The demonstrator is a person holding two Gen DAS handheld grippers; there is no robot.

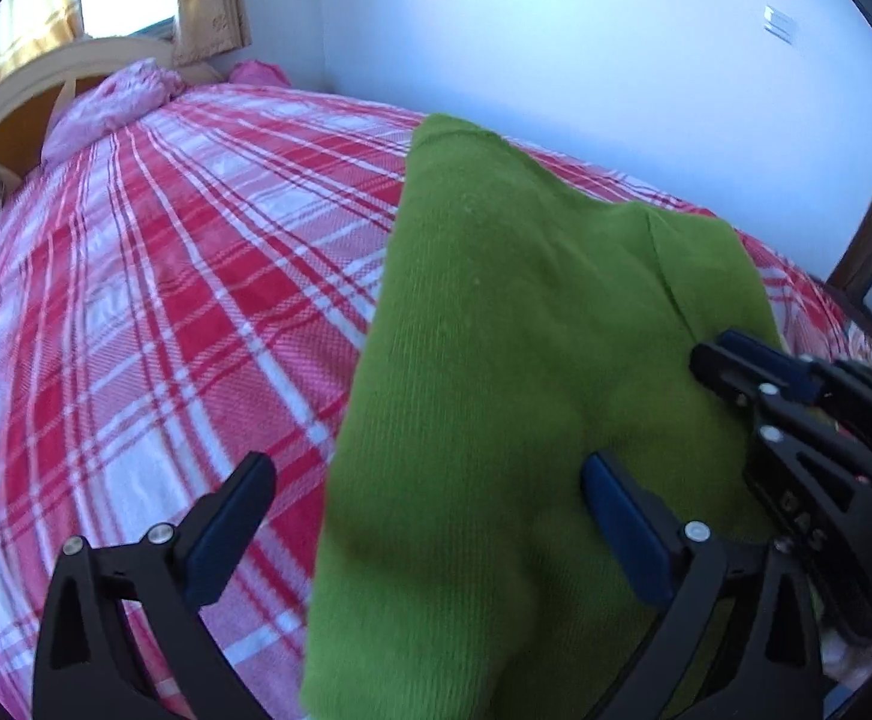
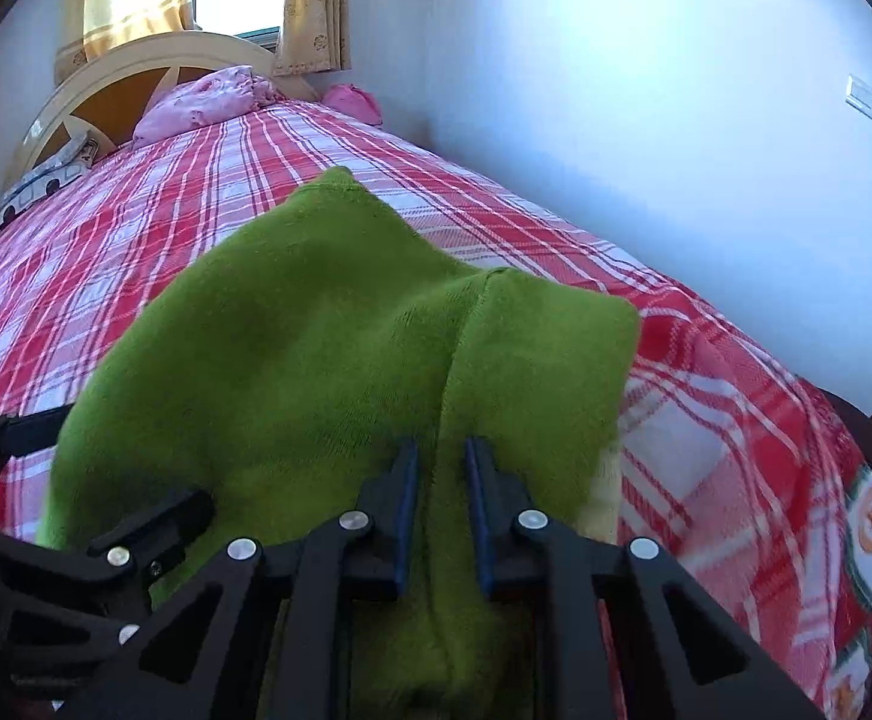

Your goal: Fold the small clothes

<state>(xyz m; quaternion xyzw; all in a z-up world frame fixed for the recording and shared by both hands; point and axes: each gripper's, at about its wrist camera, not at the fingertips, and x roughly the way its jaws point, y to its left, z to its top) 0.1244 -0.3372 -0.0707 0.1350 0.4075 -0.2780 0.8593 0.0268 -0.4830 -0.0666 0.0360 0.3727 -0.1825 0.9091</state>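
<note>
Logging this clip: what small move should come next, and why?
Probably close the left tool on the green cloth's near edge. It is open, one finger over the bedspread and one over the cloth, while the right tool already pinches a ridge of it. Both grips allow a fold.

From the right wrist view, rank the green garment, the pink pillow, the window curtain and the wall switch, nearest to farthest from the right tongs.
1. Green garment: pinched between the right tongs.
2. Pink pillow: far end of the bed, by the headboard, left of centre.
3. Curtain: behind the headboard, at the window.
Wall switch: on the right wall; I cannot rank it against the pillow.
</note>
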